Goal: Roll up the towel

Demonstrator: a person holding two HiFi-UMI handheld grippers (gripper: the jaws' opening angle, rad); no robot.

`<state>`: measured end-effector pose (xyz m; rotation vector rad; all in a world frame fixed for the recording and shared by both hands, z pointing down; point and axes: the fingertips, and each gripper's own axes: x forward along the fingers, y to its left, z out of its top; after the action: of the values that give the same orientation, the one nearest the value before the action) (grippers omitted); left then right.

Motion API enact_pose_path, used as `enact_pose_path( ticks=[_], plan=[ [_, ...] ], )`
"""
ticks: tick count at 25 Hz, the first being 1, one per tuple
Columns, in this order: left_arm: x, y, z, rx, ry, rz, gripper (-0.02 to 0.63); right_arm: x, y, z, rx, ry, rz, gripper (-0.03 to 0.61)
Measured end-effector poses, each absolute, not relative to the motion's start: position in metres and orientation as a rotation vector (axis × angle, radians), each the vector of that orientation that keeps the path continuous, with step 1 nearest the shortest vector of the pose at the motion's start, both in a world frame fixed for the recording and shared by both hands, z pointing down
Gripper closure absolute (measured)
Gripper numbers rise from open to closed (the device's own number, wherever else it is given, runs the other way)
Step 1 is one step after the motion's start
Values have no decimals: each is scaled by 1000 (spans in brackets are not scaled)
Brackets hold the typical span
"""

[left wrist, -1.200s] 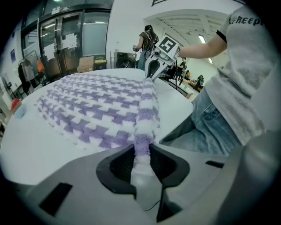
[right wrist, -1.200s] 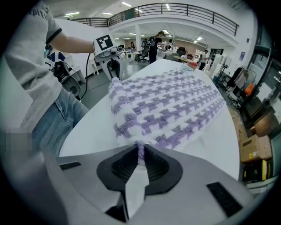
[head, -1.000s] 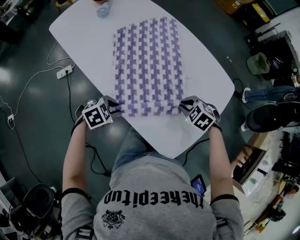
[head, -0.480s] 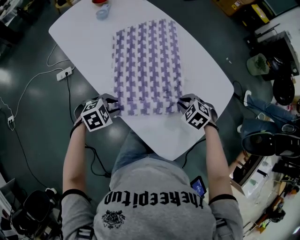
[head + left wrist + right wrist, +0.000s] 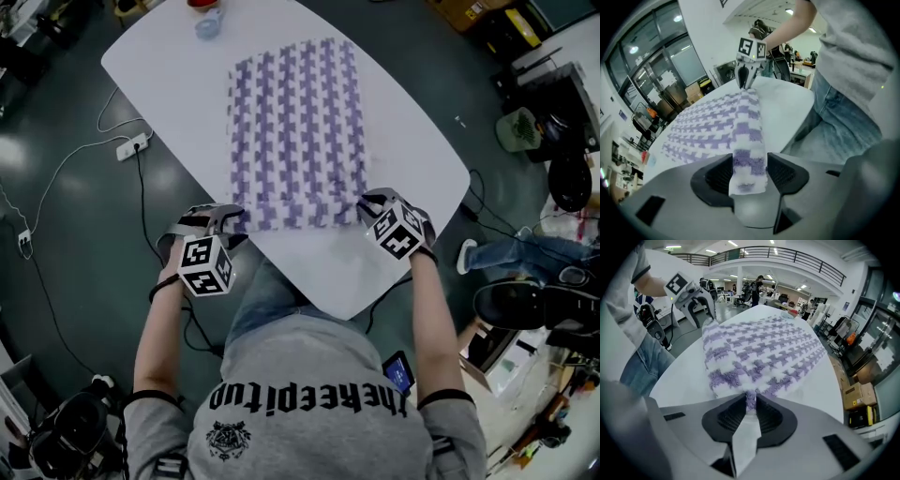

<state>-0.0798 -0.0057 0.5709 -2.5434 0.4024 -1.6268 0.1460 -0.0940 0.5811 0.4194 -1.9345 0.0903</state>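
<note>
Nearest the person, the left tool stands spread. Its jaws have just been opening, and the end of the towel's first narrow turn lies loosely between the pads rather than being squeezed by them. This tool sits at the towel's 7 o'clock corner, drawn slightly back over the near rim of the surface. At the 5 o'clock corner, the right tool is pressed together on a thin fold of the purple-and-white houndstooth towel, pinching it firmly.

Past the two tools, only the near edge is turned over. The rest of the towel lies flat, running from 6 o'clock up to 12 o'clock along the middle of the surface. Beyond its far end, at about 11 o'clock, sits a small pale-blue object, possibly a tape roll; it is too small to tell.

The main risk, as I judge it, is unevenness. One end is loose and the other clamped, so the left end of the turn could spring open or lag. The roll would then run crooked or taper into a cone. A pull from the right tool alone could also drag the whole towel toward 5 o'clock, nearer the rim.
</note>
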Motion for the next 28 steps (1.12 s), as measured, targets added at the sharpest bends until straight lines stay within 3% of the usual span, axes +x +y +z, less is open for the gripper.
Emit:
enact_pose_path(
  ticks=[15, 22, 28],
  plan=[
    [-81, -12, 603, -2542, 373, -1782, 400, 143, -59, 522, 406, -2017, -157, 446],
    [-80, -16, 609, -2536, 351, -1800, 400, 147, -47, 585, 261, -1842, -251, 382],
    [-81, -23, 606, -2541, 366, -1788, 403, 154, -73, 600, 253, -1763, -254, 404]
  ],
)
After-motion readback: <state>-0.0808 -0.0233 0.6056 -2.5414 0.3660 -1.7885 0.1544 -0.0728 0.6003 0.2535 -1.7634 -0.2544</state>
